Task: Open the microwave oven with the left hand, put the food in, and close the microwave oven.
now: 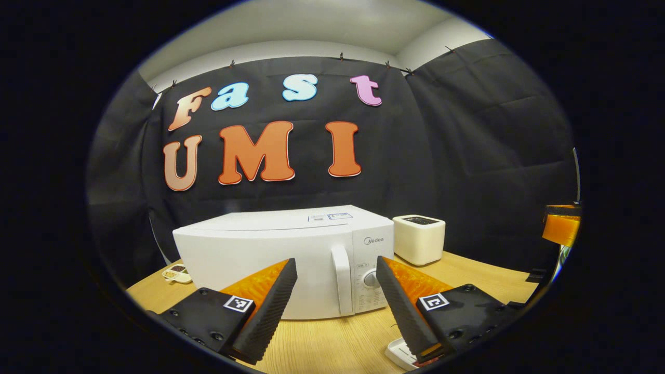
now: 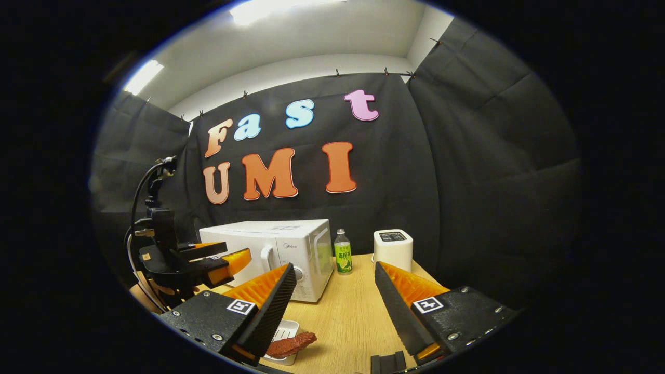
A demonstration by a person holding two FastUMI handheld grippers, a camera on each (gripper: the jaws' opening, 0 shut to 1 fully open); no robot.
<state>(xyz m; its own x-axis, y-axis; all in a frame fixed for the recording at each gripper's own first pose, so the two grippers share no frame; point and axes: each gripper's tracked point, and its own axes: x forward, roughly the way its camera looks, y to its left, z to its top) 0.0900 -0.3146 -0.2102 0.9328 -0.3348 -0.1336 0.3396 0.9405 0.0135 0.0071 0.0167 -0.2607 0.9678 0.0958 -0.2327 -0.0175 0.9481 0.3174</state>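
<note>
The white microwave (image 1: 270, 259) stands on the wooden table with its door closed and its vertical handle (image 1: 341, 280) facing me. My left gripper (image 1: 336, 265) is open a short way in front of the handle, touching nothing. In the right gripper view the microwave (image 2: 270, 249) sits left of centre, with the left gripper (image 2: 223, 255) hovering before it. A reddish-brown piece of food (image 2: 292, 344) lies on a small white plate (image 2: 284, 328) near the table's front. My right gripper (image 2: 335, 269) is open above and just right of the food, with nothing between its fingers.
A white box-shaped appliance (image 1: 419, 239) stands right of the microwave, and a green-labelled bottle (image 2: 342, 253) sits between them. A small dish (image 1: 176, 272) lies at the microwave's far left. The wooden table (image 2: 348, 311) stretches in front.
</note>
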